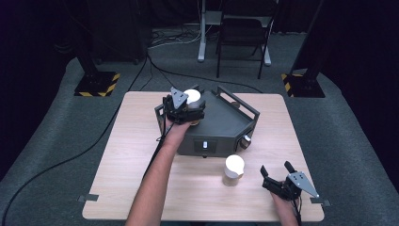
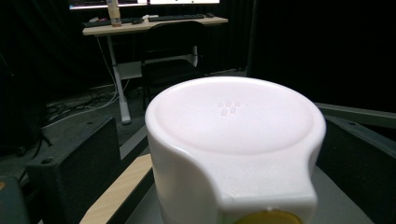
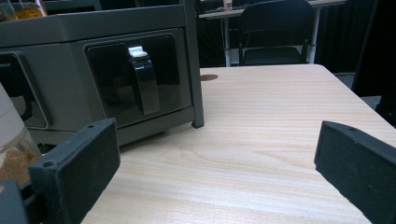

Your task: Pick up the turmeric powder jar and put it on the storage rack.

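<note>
1. Pale wood grain runs across the surface [image 1: 141, 155], and at its near right corner a hand holds the right tongs [image 1: 278, 173] just above the boards, jaws spread wide with nothing between them.
2. From the right gripper view those two black jaws stand well apart, bare wood between them, and a dark grey box [image 3: 102, 74] with a glossy front handle [image 3: 144, 84] sits beyond them to the left.
3. Just left of the right tongs stands a white-lidded jar [image 1: 234, 170], upright on the surface, with brownish contents in its clear lower part; it is near the front of the box but apart from it.
4. The grey box [image 1: 221, 127] sits in the middle of the surface, a knob [image 1: 245, 141] at its front right corner and a raised rail round its top.
5. A bare forearm reaches from the near edge up to the box's left rear corner, where the left tongs [image 1: 188, 104] are at a second white-capped jar [image 1: 194, 97] resting on the box top.
6. In the left gripper view that white cap [image 2: 233, 126] looms very close, a yellowish patch below its lip; the jaws stand open, not pressing on it.
7. Farther back, past the surface, a dark chair [image 1: 242, 33] stands on grey carpet.
</note>
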A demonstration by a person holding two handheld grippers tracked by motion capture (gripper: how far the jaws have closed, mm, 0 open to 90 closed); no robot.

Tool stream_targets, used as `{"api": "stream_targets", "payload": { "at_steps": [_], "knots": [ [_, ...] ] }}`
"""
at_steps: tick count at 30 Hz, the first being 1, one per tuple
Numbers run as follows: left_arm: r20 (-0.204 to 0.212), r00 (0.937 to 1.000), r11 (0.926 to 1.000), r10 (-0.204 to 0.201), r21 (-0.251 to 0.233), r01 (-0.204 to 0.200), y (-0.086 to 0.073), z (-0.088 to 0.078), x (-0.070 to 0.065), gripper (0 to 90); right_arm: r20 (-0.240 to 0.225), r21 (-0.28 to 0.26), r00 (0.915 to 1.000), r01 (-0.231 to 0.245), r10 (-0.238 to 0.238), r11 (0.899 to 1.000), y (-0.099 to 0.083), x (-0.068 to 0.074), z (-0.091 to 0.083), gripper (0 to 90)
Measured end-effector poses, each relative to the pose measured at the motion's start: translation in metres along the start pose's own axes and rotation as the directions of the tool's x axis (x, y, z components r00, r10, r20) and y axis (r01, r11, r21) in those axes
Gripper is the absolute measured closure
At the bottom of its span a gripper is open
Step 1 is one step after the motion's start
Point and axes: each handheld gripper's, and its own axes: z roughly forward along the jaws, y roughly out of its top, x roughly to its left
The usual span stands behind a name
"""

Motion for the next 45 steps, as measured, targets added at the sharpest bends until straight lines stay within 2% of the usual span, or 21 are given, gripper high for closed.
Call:
{"api": "stream_targets", "payload": {
  "at_steps": [8,11,14,18,25,30,31,40,45],
  "knots": [
    [0.031,0.9995,0.9999,-0.012,-0.006,0.012,-0.006,-0.008,0.006,0.2,0.001,0.001,1.0000,0.001,-0.001,1.000,0.000,0.000,0.000,0.0],
    [0.042,0.9983,0.9987,-0.040,-0.028,0.041,-0.011,-0.013,0.010,0.4,0.003,0.002,1.0000,0.006,-0.006,1.000,0.000,0.001,0.000,0.0],
    [0.042,0.9990,0.9990,-0.017,-0.042,0.019,-0.012,-0.019,0.010,0.7,0.003,0.002,1.0000,0.004,-0.004,1.000,0.000,0.001,0.000,0.0],
    [0.064,0.9976,0.9973,-0.028,-0.066,0.033,-0.015,-0.026,0.013,0.9,0.004,0.002,1.0000,0.005,-0.005,1.000,0.000,0.001,0.000,0.0],
    [0.094,0.9955,0.9974,-0.017,-0.068,0.023,-0.025,-0.035,0.017,0.7,0.007,0.001,0.9999,0.009,-0.009,1.000,0.000,0.002,0.000,0.0],
    [0.115,0.9905,0.9933,-0.075,-0.079,0.085,-0.038,-0.041,0.022,0.8,0.007,0.002,0.9999,0.009,-0.009,1.000,0.000,0.002,0.000,0.0],
    [0.115,0.9905,0.9928,-0.076,-0.083,0.086,-0.040,-0.043,0.022,0.8,0.006,0.003,0.9999,0.010,-0.010,1.000,0.000,0.002,0.000,0.0],
    [0.108,0.9932,0.9943,-0.044,-0.092,0.054,-0.049,-0.053,0.021,0.9,0.007,0.004,0.9999,0.011,-0.011,1.000,0.001,0.002,0.000,0.0],
    [0.118,0.9927,0.9951,-0.022,-0.093,0.034,-0.053,-0.057,0.019,1.1,0.007,0.000,0.9999,0.010,-0.010,1.000,0.000,0.002,0.000,0.0]
  ]
}}
